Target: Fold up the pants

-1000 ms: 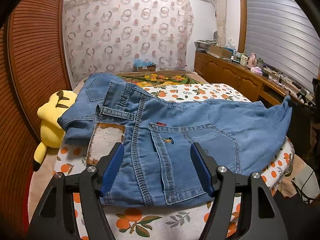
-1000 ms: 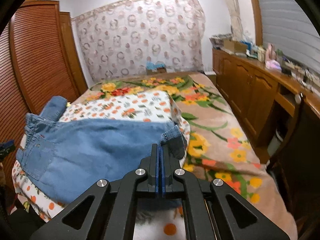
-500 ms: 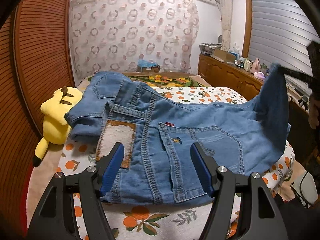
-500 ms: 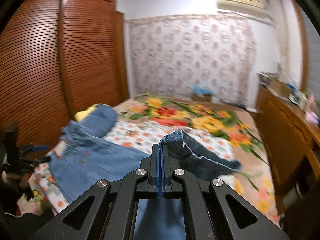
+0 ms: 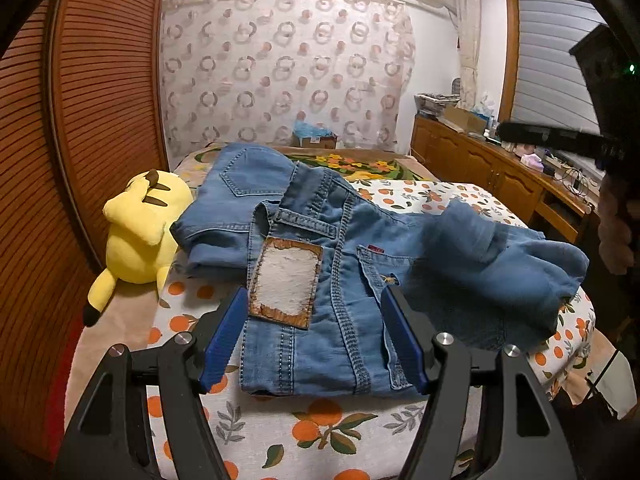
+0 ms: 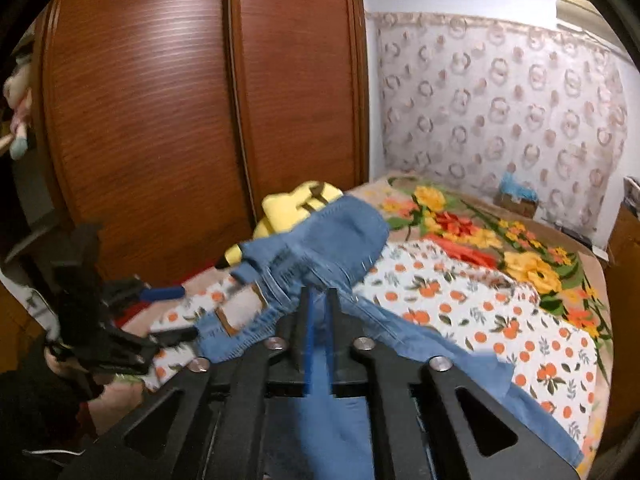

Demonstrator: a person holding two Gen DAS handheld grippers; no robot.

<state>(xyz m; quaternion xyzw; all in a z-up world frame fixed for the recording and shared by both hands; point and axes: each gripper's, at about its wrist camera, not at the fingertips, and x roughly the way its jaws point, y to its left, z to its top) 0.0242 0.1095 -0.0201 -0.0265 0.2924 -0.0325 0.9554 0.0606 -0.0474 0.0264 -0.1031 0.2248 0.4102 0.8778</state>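
Blue denim pants (image 5: 344, 280) lie on the orange-print sheet (image 5: 320, 432), waistband and tan patch (image 5: 286, 282) toward my left gripper. The leg ends (image 5: 500, 256) are folded back over the seat in a loose heap. My left gripper (image 5: 316, 336) is open and empty, hovering just above the waistband. My right gripper (image 6: 318, 320) has its jaws slightly apart, with denim of the leg (image 6: 332, 412) hanging between the fingers; the pants (image 6: 320, 248) lie beyond it. The right gripper also shows at the far right of the left wrist view (image 5: 560, 140).
A yellow plush toy (image 5: 138, 228) lies left of the pants by the wooden wardrobe (image 6: 160, 120). A second folded pair of jeans (image 5: 236, 196) sits behind. A floral blanket (image 6: 480, 232) covers the far bed. Wooden cabinets (image 5: 500, 176) run along the right.
My right gripper carried the leg ends up and over toward the waistband, laying them on the seat, and its jaws have parted slightly. My left gripper stayed open near the waistband.
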